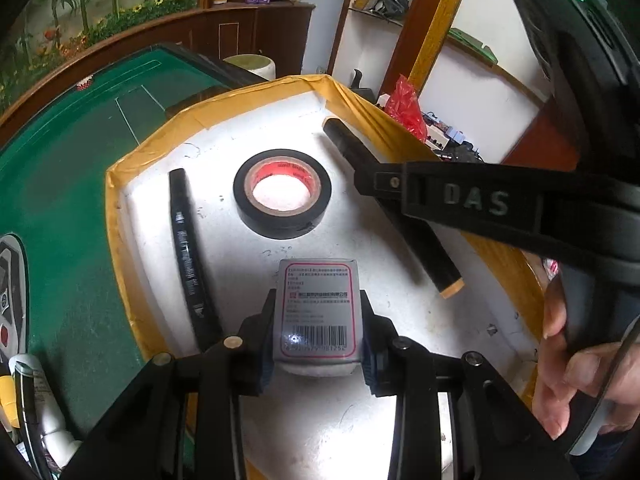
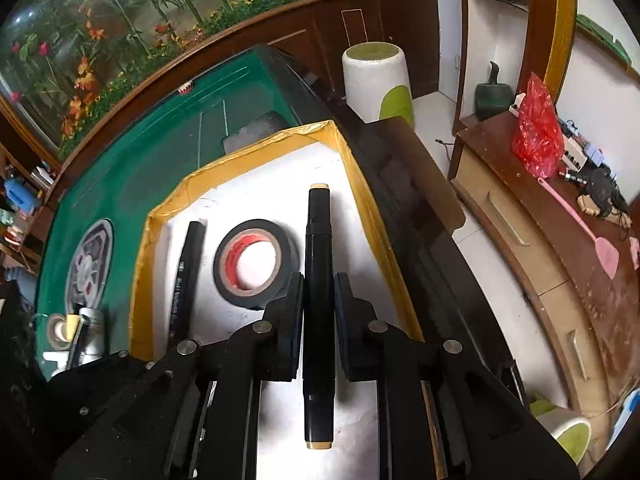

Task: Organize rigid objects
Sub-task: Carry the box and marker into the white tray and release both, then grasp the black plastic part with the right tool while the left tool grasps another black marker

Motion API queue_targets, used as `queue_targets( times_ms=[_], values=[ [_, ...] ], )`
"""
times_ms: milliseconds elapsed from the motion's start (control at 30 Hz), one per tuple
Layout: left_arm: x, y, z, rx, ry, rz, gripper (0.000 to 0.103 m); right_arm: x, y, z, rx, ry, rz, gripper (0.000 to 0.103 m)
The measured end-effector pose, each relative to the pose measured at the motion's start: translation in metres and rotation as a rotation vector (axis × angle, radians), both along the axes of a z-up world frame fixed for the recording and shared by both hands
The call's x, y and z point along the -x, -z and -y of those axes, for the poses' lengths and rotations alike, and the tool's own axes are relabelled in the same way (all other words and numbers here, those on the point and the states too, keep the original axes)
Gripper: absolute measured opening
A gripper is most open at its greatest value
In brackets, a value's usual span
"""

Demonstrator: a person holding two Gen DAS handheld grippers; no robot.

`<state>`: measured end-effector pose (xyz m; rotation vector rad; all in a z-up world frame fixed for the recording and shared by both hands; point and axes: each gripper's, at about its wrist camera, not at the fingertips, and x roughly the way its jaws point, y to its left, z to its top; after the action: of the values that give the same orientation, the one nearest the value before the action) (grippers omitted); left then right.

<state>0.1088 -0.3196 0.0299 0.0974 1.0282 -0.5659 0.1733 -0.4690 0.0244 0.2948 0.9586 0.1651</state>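
Small grey box [image 1: 317,312] with barcode label, held above white tray floor, near tray's near edge. Black tape roll [image 1: 282,193] with red core, flat at tray centre. Black pen [image 1: 191,256] along left wall. Black marker [image 2: 319,312] with tan ends, lengthwise near right wall, gripped at its middle.

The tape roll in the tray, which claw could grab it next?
Neither is free yet. The left claw holds a small box, the right claw a black marker. The tape roll lies straight ahead of the left, so probably left.
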Motion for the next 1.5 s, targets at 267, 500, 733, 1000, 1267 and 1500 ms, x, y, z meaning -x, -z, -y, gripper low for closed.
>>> queue_targets(
  times_ms=[267,500,733,1000,1267,1500],
  values=[
    [0.010,0.000,-0.002,-0.008,0.015,0.035,0.038,-0.003,0.001,-0.016,0.128,-0.007,0.012,0.014],
    [0.023,-0.013,-0.009,0.013,0.012,0.062,0.062,0.008,-0.005,-0.016,0.130,-0.011,0.016,0.015],
    [0.051,-0.032,-0.031,0.048,0.010,0.107,0.062,0.041,-0.022,-0.017,0.112,0.003,0.091,0.015],
    [0.085,-0.050,-0.072,0.069,0.008,0.191,0.062,0.114,-0.044,-0.042,-0.111,-0.101,0.178,0.024],
    [0.092,-0.053,-0.166,0.008,-0.136,0.271,0.064,0.184,-0.041,-0.108,-0.201,-0.255,0.241,0.048],
    [0.072,-0.043,-0.208,-0.026,-0.216,0.225,0.066,0.195,-0.042,-0.115,-0.253,-0.208,0.241,0.048]
  ],
)
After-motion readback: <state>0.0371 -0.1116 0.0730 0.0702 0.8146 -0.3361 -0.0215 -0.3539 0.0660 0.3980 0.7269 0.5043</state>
